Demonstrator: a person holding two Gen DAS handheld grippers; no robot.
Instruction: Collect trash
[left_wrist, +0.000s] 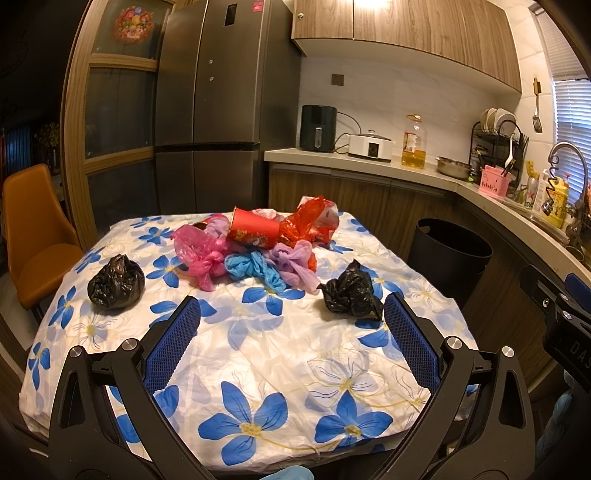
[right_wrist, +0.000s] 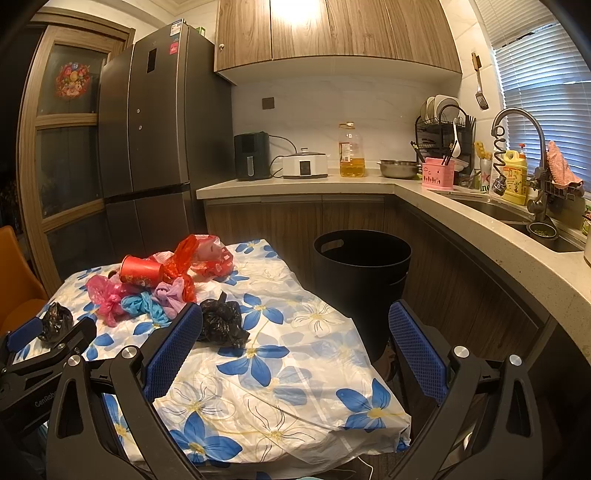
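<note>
Trash lies on a table with a blue-flower cloth (left_wrist: 258, 350): a black bag ball at the left (left_wrist: 116, 282), a crumpled black bag at the right (left_wrist: 351, 291), and a far pile with pink (left_wrist: 199, 254), blue (left_wrist: 247, 267), purple (left_wrist: 291, 262) and red (left_wrist: 314, 221) bags and a red paper cup (left_wrist: 253, 230). My left gripper (left_wrist: 291, 314) is open and empty above the near table. My right gripper (right_wrist: 295, 332) is open and empty, its left finger next to the crumpled black bag (right_wrist: 221, 323). A black bin (right_wrist: 362, 277) stands on the floor right of the table.
An orange chair (left_wrist: 33, 236) stands left of the table. A fridge (left_wrist: 221, 110) stands behind it. The counter (right_wrist: 461, 218) with appliances, an oil bottle, dish rack and sink runs along the back and right. The left gripper shows at the right wrist view's left edge (right_wrist: 40, 343).
</note>
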